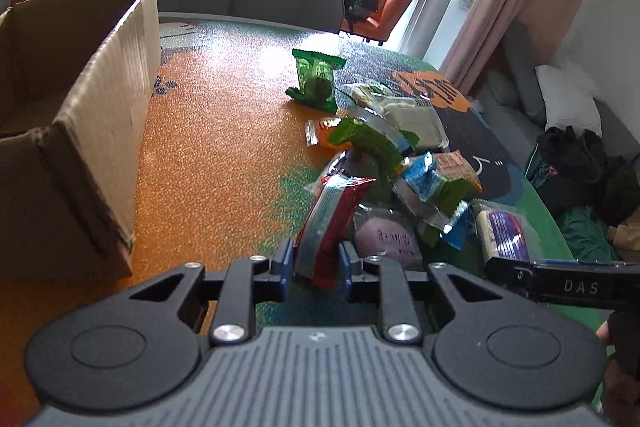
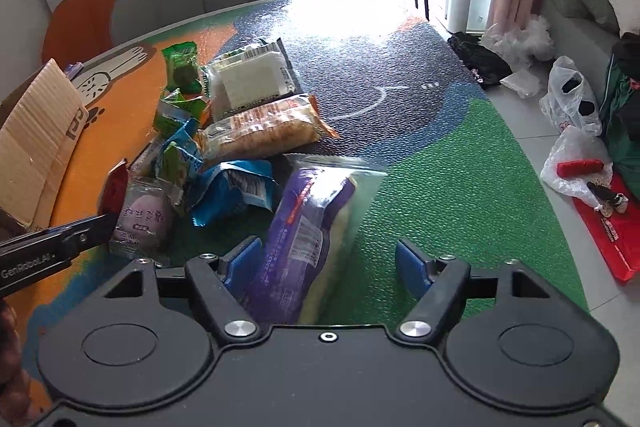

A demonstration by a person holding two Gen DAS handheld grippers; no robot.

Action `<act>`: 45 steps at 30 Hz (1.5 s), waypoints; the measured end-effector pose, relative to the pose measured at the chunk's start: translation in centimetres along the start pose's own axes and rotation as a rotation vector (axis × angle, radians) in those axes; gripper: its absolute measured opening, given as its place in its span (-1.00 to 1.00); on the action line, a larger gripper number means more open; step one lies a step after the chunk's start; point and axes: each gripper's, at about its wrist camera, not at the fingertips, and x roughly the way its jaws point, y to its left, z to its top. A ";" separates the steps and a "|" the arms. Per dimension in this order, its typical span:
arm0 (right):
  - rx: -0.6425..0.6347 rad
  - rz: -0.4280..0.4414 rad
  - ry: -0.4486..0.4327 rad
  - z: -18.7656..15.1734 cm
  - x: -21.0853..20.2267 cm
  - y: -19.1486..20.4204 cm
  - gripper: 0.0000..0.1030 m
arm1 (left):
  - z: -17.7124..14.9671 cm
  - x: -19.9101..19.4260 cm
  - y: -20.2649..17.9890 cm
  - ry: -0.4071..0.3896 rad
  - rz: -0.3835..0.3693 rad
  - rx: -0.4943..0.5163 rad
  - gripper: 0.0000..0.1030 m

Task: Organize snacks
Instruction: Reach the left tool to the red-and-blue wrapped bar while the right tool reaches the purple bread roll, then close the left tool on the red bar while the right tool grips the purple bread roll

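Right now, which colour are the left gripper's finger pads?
Blue finger pads, best in the left wrist view.

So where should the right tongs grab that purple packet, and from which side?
Grip the purple packet across its near, narrow end, coming from the near table edge. It lies lengthwise between the right tongs, tilted up on the pile, and its far clear end looks limp. Only the left pad is close.

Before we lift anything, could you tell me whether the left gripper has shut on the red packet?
Shut on it: the left gripper has both blue pads pressed against the red packet, which stands up between them.
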 end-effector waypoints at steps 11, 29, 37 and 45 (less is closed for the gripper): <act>-0.045 -0.011 -0.013 0.1 0.6 0.6 0.36 | 0.6 0.8 -0.5 -0.003 0.027 0.019 -0.29; -0.047 0.064 -0.077 0.2 -1.1 0.9 -0.40 | 0.9 -0.8 -0.8 -0.030 0.011 0.035 -0.60; -0.023 0.079 -0.128 1.1 -2.8 1.2 -0.42 | 2.2 -3.2 0.1 -0.086 0.008 0.024 -0.60; -0.045 0.115 -0.176 2.3 -4.4 3.1 -0.43 | 3.7 -5.7 0.7 -0.145 0.009 0.027 -0.60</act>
